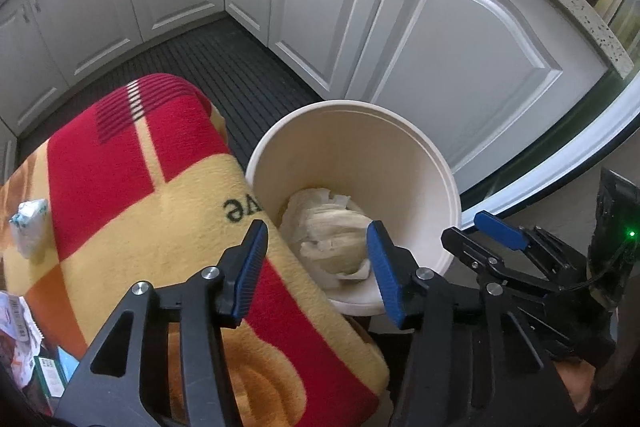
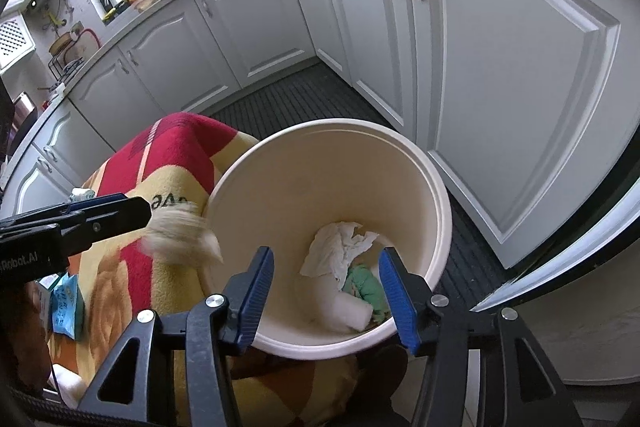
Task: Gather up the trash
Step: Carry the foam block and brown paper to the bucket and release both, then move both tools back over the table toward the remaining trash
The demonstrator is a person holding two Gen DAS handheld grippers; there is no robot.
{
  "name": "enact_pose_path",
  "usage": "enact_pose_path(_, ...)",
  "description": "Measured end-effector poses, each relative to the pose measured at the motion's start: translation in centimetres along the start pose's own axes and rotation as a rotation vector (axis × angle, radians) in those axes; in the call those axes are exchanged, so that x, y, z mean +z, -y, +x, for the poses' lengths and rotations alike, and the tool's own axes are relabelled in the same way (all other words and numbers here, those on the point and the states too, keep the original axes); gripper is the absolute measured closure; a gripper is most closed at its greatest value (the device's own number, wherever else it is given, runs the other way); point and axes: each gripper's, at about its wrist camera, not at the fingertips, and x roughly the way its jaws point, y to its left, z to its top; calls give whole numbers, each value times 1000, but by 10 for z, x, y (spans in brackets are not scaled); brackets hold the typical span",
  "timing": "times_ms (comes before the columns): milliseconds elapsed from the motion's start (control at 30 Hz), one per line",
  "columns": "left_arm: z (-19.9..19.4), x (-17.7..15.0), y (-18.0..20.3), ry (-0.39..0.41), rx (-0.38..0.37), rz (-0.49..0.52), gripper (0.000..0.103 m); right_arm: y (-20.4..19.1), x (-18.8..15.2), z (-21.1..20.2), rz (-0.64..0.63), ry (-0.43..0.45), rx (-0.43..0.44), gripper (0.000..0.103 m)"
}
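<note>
Right wrist view: both grippers, right (image 2: 326, 291) and left (image 2: 150, 213), hang spread over the bin (image 2: 436, 195) rim so a wad (image 2: 182, 235) drops in.

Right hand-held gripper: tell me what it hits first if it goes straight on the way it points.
The right hand-held gripper, jaws open and empty, points into the cream bin. It would likely meet the white paper and green scrap inside first; depth is unclear.
</note>
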Motion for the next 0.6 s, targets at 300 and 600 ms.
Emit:
enact_pose_path(300,-13,-3,-8,34,50,-5,53,-12,-2,0,-23,-2,8,42)
enact_pose_path(600,-43,-12,-20,109,142,6,53,-32,-2,-9,-57,20,15,39)
